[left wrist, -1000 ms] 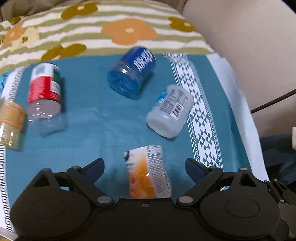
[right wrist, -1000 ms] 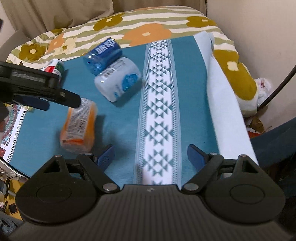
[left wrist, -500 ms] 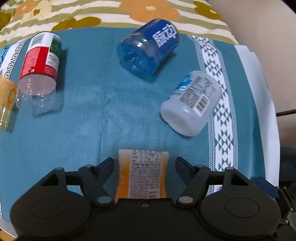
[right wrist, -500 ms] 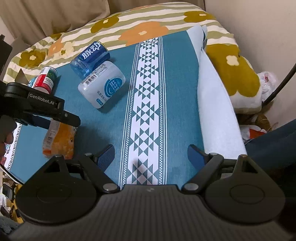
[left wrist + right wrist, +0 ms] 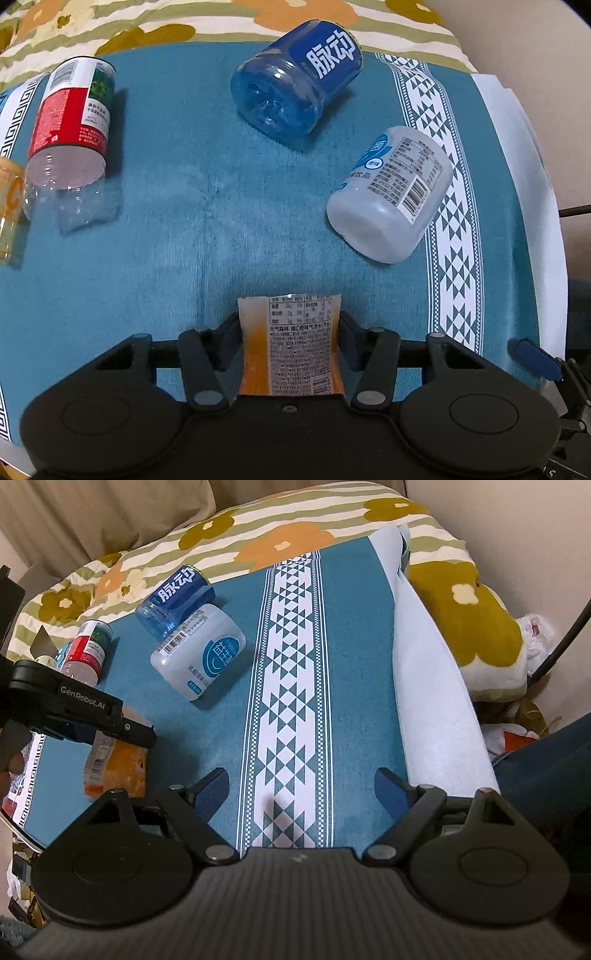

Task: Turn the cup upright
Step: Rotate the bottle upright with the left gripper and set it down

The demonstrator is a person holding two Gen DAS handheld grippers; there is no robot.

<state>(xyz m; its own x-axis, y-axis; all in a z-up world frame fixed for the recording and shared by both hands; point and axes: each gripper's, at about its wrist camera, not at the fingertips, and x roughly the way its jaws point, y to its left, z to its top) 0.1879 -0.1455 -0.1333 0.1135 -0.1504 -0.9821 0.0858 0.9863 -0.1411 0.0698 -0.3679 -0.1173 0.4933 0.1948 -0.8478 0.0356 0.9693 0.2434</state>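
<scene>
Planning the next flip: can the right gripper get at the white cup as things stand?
Probably yes. The right gripper is open and holds nothing, and only bare cloth lies between it and the white cup; the blue cup sits behind.

A teal cloth (image 5: 354,635) (white patterned band) covers a flowered bedspread (image 5: 280,528) beside a plain beige wall (image 5: 517,524).

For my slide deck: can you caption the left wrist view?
Left tongs closed on an orange-labelled cup lying on teal cloth, three more cups toppled beyond.
</scene>
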